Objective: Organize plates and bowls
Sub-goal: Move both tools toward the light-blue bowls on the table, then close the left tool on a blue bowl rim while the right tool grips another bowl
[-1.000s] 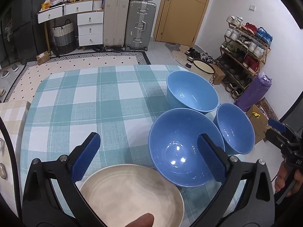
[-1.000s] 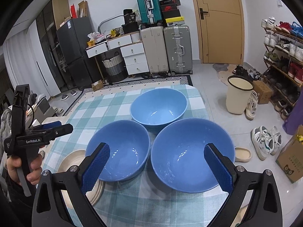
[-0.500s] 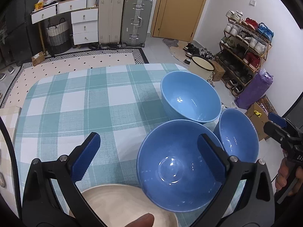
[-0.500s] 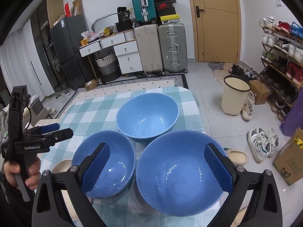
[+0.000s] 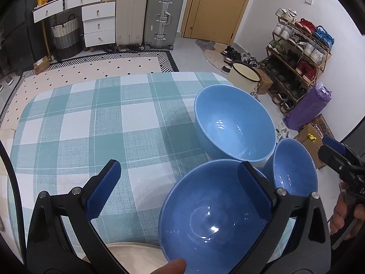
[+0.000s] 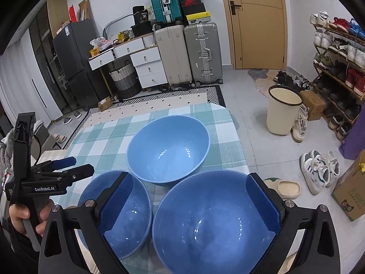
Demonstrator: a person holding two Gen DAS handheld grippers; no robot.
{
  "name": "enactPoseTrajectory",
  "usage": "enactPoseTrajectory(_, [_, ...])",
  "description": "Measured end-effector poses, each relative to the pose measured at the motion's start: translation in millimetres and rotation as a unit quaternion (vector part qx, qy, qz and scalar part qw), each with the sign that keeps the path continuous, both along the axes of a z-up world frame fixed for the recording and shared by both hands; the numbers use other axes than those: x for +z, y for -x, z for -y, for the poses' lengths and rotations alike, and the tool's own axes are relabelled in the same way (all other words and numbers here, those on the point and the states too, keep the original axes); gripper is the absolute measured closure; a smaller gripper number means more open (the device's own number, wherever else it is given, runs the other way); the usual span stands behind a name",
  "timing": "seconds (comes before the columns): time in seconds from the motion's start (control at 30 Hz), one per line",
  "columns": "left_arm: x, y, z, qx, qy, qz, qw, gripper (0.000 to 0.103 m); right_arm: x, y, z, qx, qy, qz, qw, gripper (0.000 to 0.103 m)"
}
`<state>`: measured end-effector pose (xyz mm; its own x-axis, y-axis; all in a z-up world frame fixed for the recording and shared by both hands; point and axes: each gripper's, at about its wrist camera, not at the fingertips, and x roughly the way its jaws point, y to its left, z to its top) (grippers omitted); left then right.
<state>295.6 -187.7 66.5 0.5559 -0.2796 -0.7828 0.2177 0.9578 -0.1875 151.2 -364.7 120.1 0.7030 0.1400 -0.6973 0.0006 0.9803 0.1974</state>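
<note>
3 glossy glazed blue bowls (image 6: 168,150) on woven checked cloth (image 5: 95,123).

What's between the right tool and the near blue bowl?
Nothing visible. The right tool is open, one finger on each side of the large glossy blue bowl. A smaller blue bowl sits beside its left finger, not in the way.

White lettering "GenRobot.AI" runs along the body of the left gripper (image 6: 75,167), and the number "36" is printed on a black box (image 6: 142,16) atop the drawers.
</note>
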Motion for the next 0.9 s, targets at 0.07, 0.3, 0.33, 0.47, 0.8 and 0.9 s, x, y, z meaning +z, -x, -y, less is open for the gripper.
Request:
enactPoseTrajectory(0.07, [-1.5,-5.6,1.9,0.0,0.0,-0.002,1.0,0.001,-2.2,-5.1,1.5,-0.001,0.003,-0.002,1.0,0.002])
enactPoseTrajectory(0.3, [-10.8,-26.8,8.8,0.003,0.003,-0.015,0.9999,0.001,-11.9,-20.8,4.3,-0.002,0.004,-0.009,1.0,0.004])
enactPoseTrajectory(0.33, [-12.3,-29.3,9.7,0.004,0.004,-0.018,0.9998,0.003,-13.0,-23.7,5.4,-0.002,0.004,-0.01,1.0,0.005])
enactPoseTrajectory(0.47, [-18.5,-39.7,13.0,0.006,0.005,-0.025,0.9997,0.015,-17.4,-34.0,8.7,0.0,0.003,-0.018,1.0,0.014])
enactPoseTrajectory(0.8, [-30.2,-58.5,22.0,0.007,0.018,-0.041,0.999,0.03,-32.5,-57.8,15.4,0.005,0.0,-0.036,0.999,0.025])
enactPoseTrajectory(0.9, [-32.0,-61.5,26.9,0.005,0.013,-0.042,0.999,0.031,-39.2,-64.3,17.2,0.007,-0.005,-0.045,0.999,0.027])
